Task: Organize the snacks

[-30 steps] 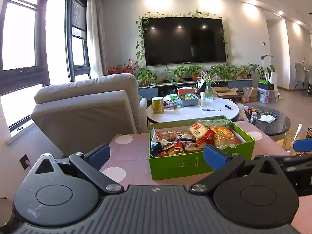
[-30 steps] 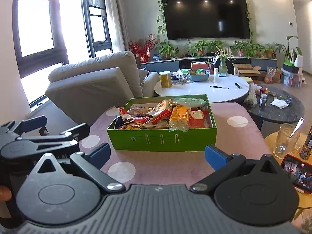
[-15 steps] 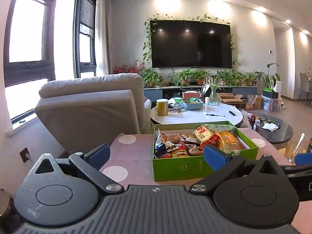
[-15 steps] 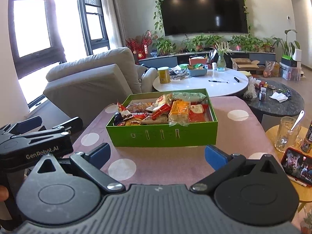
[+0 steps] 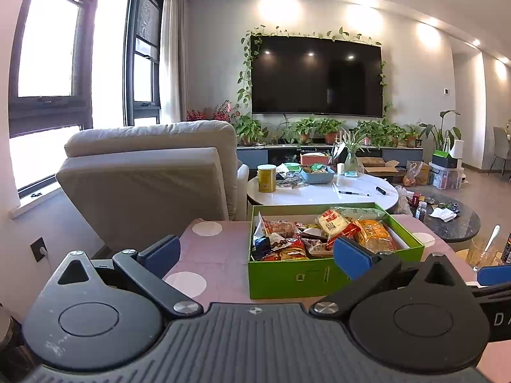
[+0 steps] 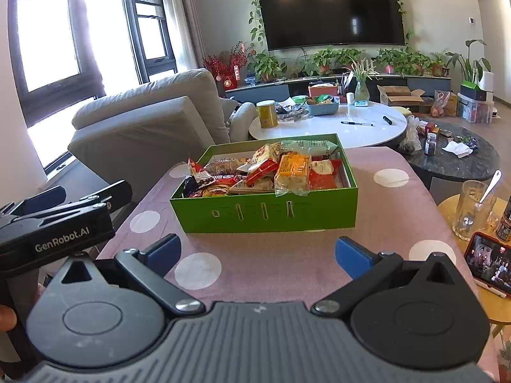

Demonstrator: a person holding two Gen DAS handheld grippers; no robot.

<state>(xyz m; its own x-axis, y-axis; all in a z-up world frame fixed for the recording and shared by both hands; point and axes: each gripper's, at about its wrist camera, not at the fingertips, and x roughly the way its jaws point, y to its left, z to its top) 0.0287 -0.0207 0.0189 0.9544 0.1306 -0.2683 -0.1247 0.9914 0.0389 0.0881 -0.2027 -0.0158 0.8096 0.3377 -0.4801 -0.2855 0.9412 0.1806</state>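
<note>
A bright green cardboard box (image 6: pixel 268 212) with an open top stands near the middle of the bench (image 6: pixel 287 265), toward its far edge; its near wall is matte and carries a row of small printed slot-like marks. It is heaped with crinkly, glossy snack packets (image 6: pixel 265 172): an orange-yellow transparent bag (image 6: pixel 293 170) lies tilted over the near rim, a red packet (image 6: pixel 322 175) sits toward the right wall, a pale green wrapper (image 6: pixel 308 146) lies along the far wall, and dark blue and red foil packs crowd the left end. The bench wears a dusty pink cloth with flat white dots. The left tongs (image 5: pixel 255 255) are spread wide and hold nothing, blue padded tips on black hinged arms, poised over the near left part of the bench with the box ahead to the right. The right tongs (image 6: pixel 257 253) are likewise wide open and empty, short of the box's near wall. Off the bench's right edge, a clear glass mug (image 6: pixel 472 209) with a spoon stands on a small round wooden stand beside a phone in a red case (image 6: pixel 488 263)
</note>
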